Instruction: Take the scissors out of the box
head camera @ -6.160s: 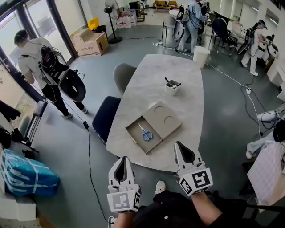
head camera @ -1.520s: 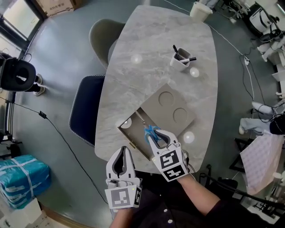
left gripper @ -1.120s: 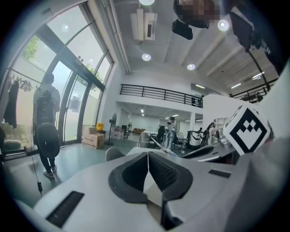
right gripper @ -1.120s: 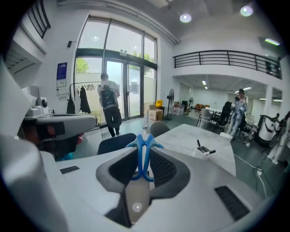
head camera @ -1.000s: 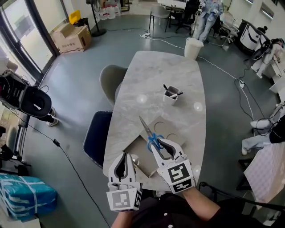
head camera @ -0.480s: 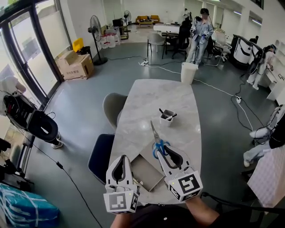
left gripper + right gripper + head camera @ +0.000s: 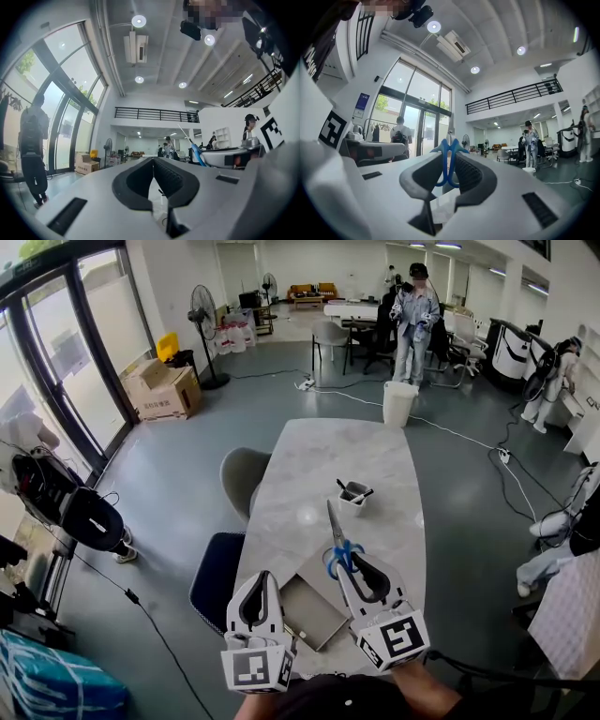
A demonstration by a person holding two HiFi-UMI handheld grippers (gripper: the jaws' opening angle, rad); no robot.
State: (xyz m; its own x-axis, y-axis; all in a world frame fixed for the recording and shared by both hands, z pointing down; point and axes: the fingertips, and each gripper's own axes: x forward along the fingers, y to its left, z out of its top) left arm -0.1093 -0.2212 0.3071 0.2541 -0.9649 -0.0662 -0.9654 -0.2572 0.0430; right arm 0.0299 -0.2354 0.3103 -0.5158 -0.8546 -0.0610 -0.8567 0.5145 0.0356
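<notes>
With the scissors (image 7: pixel 336 538) clamped by their blue handles in the right gripper (image 7: pixel 346 561), clear above the open box (image 7: pixel 314 615), removal looks done; perhaps only a set-down is left. Left gripper (image 7: pixel 255 577): jaws together, empty. Only the right gripper view shows pads squeezing the handle loops; only the head view shows the box.

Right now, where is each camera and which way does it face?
Head view: person's head, looking down over the table; left tool, right tool show.
Left gripper view: on left tool, facing level down the hall; closed jaws show.
Right gripper view: on right tool, facing level toward glass doors; jaws clamp scissors.
Shared: all three show the scissors.
</notes>
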